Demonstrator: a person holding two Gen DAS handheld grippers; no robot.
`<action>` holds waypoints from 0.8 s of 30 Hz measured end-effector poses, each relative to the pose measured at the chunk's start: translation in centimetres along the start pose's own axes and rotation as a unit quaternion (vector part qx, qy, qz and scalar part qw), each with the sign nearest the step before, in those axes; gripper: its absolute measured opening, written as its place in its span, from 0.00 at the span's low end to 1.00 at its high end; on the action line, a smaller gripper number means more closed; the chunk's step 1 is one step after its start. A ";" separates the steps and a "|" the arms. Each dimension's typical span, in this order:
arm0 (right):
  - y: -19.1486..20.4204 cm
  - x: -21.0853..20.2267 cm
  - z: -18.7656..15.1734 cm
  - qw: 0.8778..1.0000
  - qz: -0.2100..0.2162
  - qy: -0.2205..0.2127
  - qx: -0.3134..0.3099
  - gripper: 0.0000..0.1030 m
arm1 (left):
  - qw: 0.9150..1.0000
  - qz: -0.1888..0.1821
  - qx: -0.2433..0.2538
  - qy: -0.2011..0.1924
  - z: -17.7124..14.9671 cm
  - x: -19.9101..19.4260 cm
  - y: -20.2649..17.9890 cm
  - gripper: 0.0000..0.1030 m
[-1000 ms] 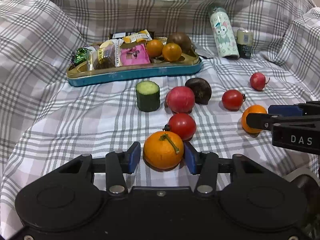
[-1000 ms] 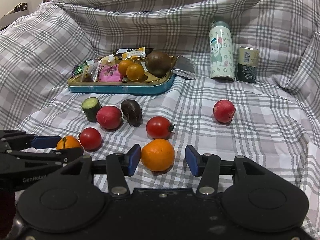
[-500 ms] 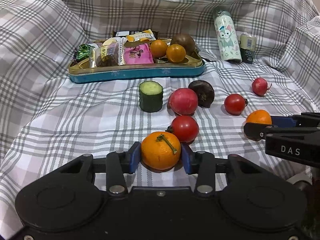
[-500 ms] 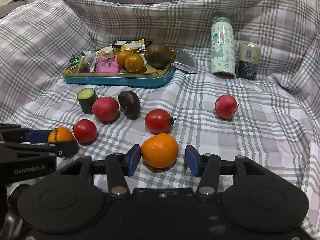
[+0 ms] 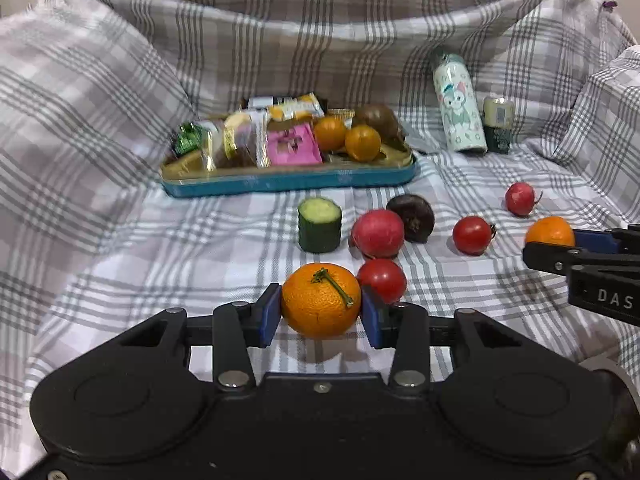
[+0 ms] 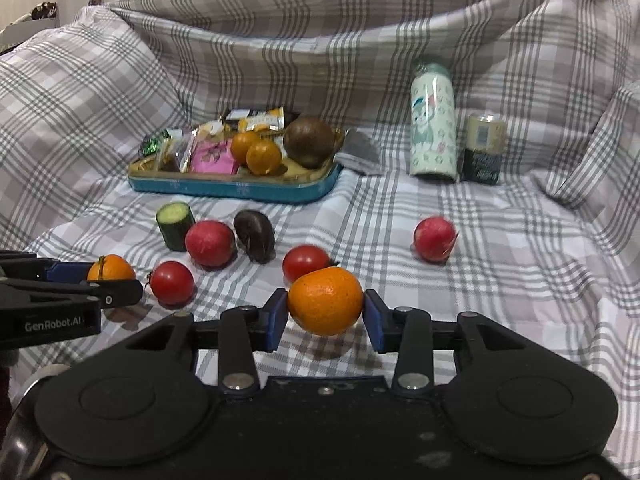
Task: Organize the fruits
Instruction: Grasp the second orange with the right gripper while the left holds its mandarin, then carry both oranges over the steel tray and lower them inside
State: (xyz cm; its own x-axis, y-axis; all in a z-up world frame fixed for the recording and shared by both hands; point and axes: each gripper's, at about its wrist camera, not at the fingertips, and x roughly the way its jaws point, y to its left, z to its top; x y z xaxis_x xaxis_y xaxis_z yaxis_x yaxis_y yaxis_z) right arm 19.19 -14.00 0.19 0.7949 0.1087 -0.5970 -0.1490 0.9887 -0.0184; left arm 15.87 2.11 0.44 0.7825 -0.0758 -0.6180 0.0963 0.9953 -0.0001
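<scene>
Cloth point(image 5: 120, 240): soft and creased; loose fruit could roll.
Tray point(image 5: 288, 182): crowded with snacks and fruit; little free room, so a dropped orange may bounce out.
Left gripper point(image 5: 320, 314): jaws just closed, pads on stemmed orange point(image 5: 320, 300); round skin may slip.
Right gripper point(image 6: 325, 314): jaws just closed on second orange point(image 6: 325, 300), clear of the cloth.
Tomato point(image 5: 382, 280): touching left gripper's finger; may get nudged.

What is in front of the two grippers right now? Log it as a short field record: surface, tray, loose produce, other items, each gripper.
surface: grey plaid cloth
tray: blue tin tray holding snack packets, two small oranges, one brown fruit
loose produce: cucumber piece, two red radishes, dark fruit, two tomatoes
other items: cartoon bottle and small can, upright behind
left gripper: jaws just closed on stemmed orange
right gripper: jaws just closed on smooth orange
</scene>
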 end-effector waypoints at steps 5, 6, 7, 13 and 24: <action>-0.1 -2.7 -0.5 1.000 -0.012 -0.026 0.002 0.41 | 1.000 -0.006 -0.024 -0.015 -0.6 -3.5 0.5 0.48; -0.3 -3.4 -0.8 1.000 -0.013 -0.027 0.011 0.41 | 0.999 -0.015 -0.037 -0.014 -1.0 -4.4 0.7 0.48; -0.5 -4.2 -1.2 0.999 -0.013 -0.027 0.021 0.41 | 0.999 -0.021 -0.044 -0.013 -1.4 -5.0 0.9 0.48; -0.5 -9.6 -3.6 0.997 -0.025 -0.054 0.041 0.41 | 1.000 -0.014 -0.025 -0.011 -4.0 -8.6 0.5 0.48; 0.4 -15.3 -8.7 0.998 -0.023 -0.019 0.053 0.41 | 0.999 -0.027 -0.004 0.025 -7.8 -11.7 -1.5 0.48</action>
State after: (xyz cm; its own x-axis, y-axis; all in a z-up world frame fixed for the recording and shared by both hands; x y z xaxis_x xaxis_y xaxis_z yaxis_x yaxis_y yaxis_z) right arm 1.87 -16.16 2.32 0.8216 0.0651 -0.5663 -0.0510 0.9979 0.0409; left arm 1.84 2.02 1.55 0.7447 -0.1268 -0.6552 0.1327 0.9903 -0.0409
